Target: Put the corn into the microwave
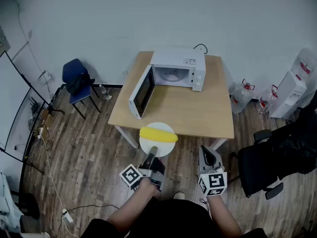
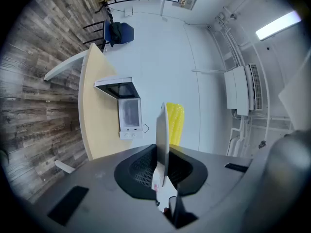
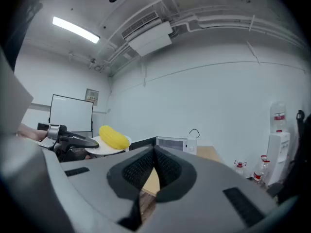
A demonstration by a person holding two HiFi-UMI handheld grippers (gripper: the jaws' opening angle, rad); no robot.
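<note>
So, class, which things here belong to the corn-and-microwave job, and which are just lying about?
Job: corn, plate, open microwave, left gripper.
Lying about: blue chair, water bottles, water dispenser, black office chair.

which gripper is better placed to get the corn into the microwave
Left: the left gripper grips the plate carrying the corn, facing the open microwave; the right gripper is shut, empty.
</note>
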